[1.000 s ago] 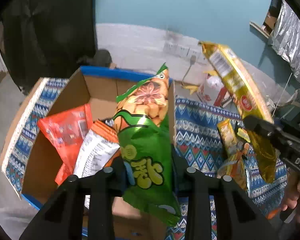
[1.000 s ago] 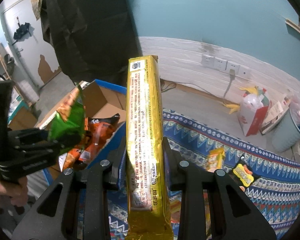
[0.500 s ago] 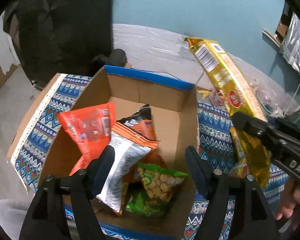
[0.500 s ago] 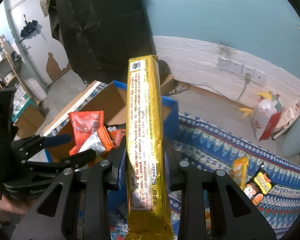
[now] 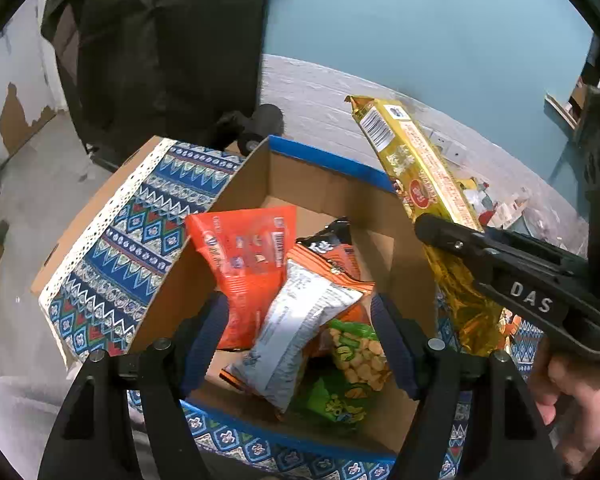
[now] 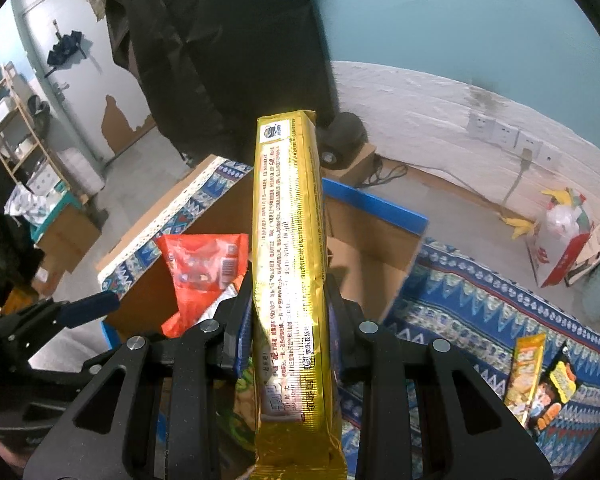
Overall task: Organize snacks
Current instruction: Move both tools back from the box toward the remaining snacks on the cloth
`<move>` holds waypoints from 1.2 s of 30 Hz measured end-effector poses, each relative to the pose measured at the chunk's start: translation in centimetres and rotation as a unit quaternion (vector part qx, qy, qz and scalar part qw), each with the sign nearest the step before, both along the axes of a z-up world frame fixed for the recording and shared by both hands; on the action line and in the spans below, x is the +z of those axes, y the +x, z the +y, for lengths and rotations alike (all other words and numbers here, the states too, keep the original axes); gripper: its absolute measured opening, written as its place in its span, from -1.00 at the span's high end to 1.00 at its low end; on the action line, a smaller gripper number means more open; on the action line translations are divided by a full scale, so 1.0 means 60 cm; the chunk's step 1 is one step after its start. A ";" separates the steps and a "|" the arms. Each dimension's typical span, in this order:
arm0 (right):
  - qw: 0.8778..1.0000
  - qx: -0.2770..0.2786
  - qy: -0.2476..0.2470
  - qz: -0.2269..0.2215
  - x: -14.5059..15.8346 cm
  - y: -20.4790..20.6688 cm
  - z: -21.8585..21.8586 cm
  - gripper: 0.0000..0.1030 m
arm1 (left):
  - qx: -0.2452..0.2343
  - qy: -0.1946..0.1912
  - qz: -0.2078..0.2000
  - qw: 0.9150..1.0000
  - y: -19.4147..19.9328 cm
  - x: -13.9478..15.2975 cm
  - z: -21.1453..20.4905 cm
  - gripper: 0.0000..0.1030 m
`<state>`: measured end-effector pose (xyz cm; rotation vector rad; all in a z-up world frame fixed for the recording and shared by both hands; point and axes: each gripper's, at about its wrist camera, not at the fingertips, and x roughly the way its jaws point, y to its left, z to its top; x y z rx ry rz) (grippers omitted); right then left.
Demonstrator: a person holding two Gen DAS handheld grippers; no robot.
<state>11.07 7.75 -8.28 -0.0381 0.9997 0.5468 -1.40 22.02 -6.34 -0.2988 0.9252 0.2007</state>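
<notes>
Two tools: the right tool (image 6: 288, 332) pinches the upright gold pack (image 6: 290, 264), box (image 5: 328, 184) just below-left; the left tool (image 5: 300, 344) hangs spread, empty, above it.

Support surface: a blue patterned cloth (image 6: 480, 300) spread over the floor, carrying an open cardboard box (image 5: 340, 196) whose flap (image 5: 140, 232) wears the same pattern. Right of the box, a yellow snack packet (image 6: 526, 376) and a black snack packet (image 6: 558, 390) lie side by side directly on the cloth.
</notes>
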 end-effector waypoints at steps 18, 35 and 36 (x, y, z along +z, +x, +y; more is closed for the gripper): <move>1.000 0.006 -0.004 0.009 -0.009 -0.001 0.028 -0.15 | -0.002 -0.010 -0.006 1.000 -0.004 0.004 0.004 -0.54; 0.998 -0.056 -0.033 0.009 0.022 -0.032 -0.120 -0.45 | -0.074 -0.016 0.012 0.997 0.015 0.002 -0.105 -0.57; 0.997 -0.061 -0.036 0.010 0.022 -0.035 -0.132 -0.45 | -0.079 -0.021 0.015 0.997 0.016 0.000 -0.112 -0.57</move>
